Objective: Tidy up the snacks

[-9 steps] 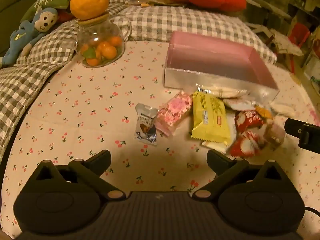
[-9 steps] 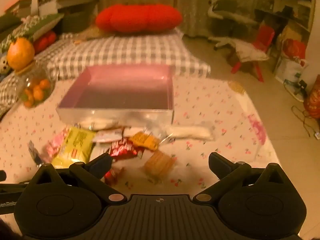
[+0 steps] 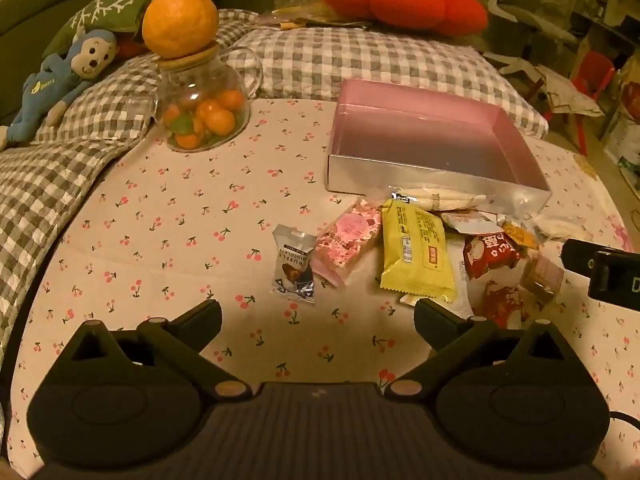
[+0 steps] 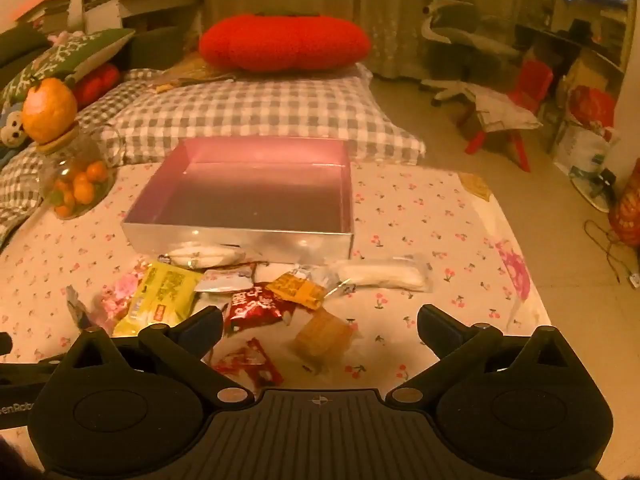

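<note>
Both claws stand wide apart with nothing between their fingers. The left claw (image 3: pixel 318 314) hangs over the near part of the cherry-print cloth (image 3: pixel 180 216), short of the snacks. The right claw (image 4: pixel 320 320) hangs over the near right end of the snack pile, tilted down toward it; its black tip also shows at the right edge of the left wrist view.

The box (image 3: pixel 436 136), pink inside with silver outer walls, sits on the far side of the cloth and holds nothing. All the snacks lie outside it, in a loose pile just in front of its near wall. From the left: a small silver chocolate packet (image 3: pixel 294 264) lies a little apart; a pink packet (image 3: pixel 348 236) lies beside it; a yellow packet (image 3: pixel 416 256) touches the pink one. Further right are a red packet (image 3: pixel 488 254), an orange packet (image 4: pixel 298 290) and a brown biscuit in clear wrap (image 4: pixel 324 338). A second red packet (image 4: pixel 250 364) lies nearest the right claw. Two long white packets lie close to the box; one (image 4: pixel 204 256) touches its near wall, and the other (image 4: pixel 380 274) lies off its right corner.

At the far left stands a glass jar (image 3: pixel 200 112) of small oranges with a large orange (image 3: pixel 180 20) on its lid.
</note>
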